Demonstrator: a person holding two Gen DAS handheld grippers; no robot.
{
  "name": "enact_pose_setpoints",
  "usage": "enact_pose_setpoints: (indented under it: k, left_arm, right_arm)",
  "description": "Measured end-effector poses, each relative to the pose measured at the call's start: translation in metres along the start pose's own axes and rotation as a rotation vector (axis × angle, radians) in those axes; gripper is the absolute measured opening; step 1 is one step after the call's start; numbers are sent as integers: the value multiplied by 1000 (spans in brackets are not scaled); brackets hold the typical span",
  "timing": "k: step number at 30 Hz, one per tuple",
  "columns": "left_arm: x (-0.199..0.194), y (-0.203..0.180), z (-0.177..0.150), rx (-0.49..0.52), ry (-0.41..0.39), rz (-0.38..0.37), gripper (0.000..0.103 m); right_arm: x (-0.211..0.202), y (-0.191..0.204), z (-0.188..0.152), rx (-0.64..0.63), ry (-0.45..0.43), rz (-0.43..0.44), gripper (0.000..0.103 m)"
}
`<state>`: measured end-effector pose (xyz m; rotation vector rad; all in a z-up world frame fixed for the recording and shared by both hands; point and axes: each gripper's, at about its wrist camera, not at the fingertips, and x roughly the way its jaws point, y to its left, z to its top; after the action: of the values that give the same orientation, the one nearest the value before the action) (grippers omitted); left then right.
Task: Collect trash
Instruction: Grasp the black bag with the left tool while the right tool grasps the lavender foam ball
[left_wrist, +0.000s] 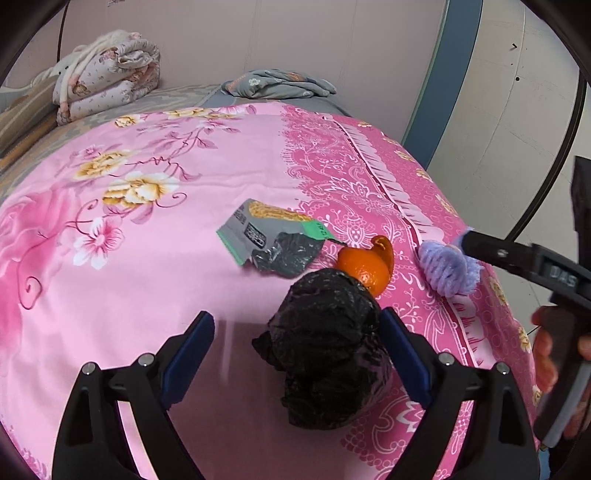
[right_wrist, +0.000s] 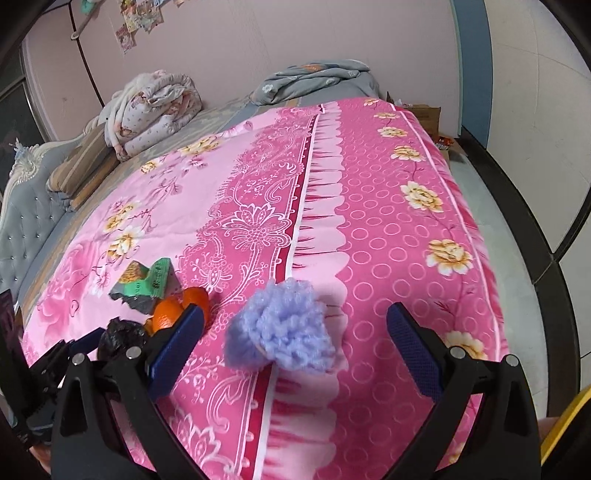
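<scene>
Left gripper (left_wrist: 297, 354) low in frame, blue-padded fingers (left_wrist: 192, 347) spread wide, nothing clamped; crumpled black plastic bag (left_wrist: 325, 347) between them, right pad touching or just beside the bag's side, left pad well apart from it. Orange mandarin peel (left_wrist: 365, 264) just beyond the bag, touching its upper edge in left wrist view. Flattened grey-and-green foil snack wrapper (left_wrist: 273, 240) left of the peel, centre frame. Fluffy lilac yarn pompom (left_wrist: 447, 269) right of the peel, on the dark pink border of the pink floral bedspread (left_wrist: 147, 258). Right gripper (right_wrist: 295, 341) also wide apart, empty; pompom between its fingers, nearer the left pad, touching neither. In right wrist view, wrapper, peel and bag clustered at lower left. Folded floral quilt (left_wrist: 107, 77) at upper left, rumpled grey floral blanket (left_wrist: 280, 83) at top centre, both at the far end of the bed.
</scene>
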<state>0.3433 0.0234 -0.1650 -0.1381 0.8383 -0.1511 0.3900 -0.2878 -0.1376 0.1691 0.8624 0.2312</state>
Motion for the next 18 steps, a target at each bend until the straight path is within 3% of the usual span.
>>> enact_pose_setpoints:
  k: [7, 13, 15, 18]
  left_arm:
    - [12, -4, -3, 3, 26, -52, 84]
    - [17, -11, -5, 35, 40, -72, 66]
    - [19, -12, -6, 39, 43, -79, 55]
    - [18, -12, -7, 42, 41, -87, 47]
  right_arm:
    - [20, -1, -2, 8, 16, -9, 95]
    - [34, -9, -7, 38, 48, 5, 83]
    - [35, -8, -8, 42, 47, 14, 75]
    - [36, -6, -8, 38, 58, 36, 65]
